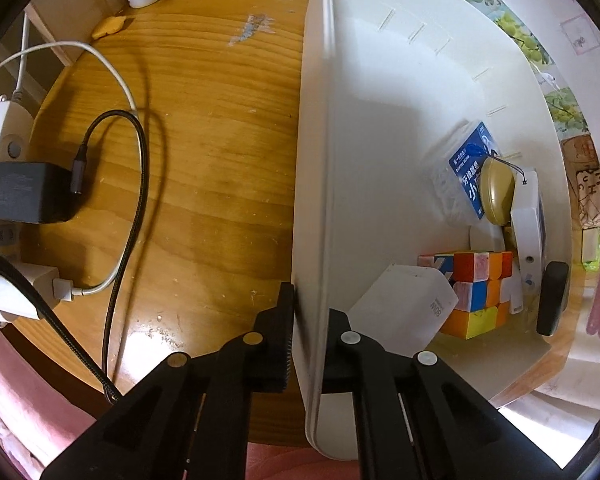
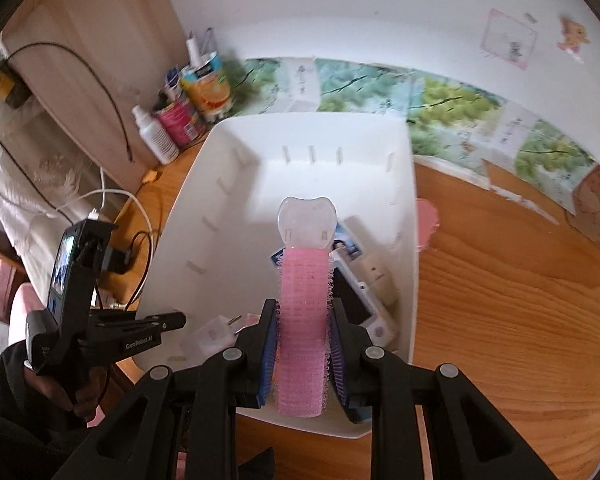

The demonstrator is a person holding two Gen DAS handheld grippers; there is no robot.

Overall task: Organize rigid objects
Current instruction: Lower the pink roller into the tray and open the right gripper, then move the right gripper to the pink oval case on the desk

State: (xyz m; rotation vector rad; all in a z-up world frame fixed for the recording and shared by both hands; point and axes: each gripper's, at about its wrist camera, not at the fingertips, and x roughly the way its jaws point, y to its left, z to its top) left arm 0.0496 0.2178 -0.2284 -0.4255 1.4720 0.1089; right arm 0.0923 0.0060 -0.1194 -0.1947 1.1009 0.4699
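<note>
We judge the pink hair roller (image 2: 303, 320) light and squashy (pinched mid-barrel by our right tool (image 2: 304, 354)); our left tool (image 1: 309, 338) clamps the stiff bin (image 1: 314, 200) wall.

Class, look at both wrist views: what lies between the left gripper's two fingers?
The bin's near wall. The left gripper is clamped on it, one finger outside, one inside; the left wrist view shows it best.

A smooth, matt white plastic bin (image 2: 228, 168) is seen on a glossy, scratched wooden table (image 1: 204, 140). A fuzzy pink hair roller (image 2: 302, 320) carries a clear plastic clip.
</note>
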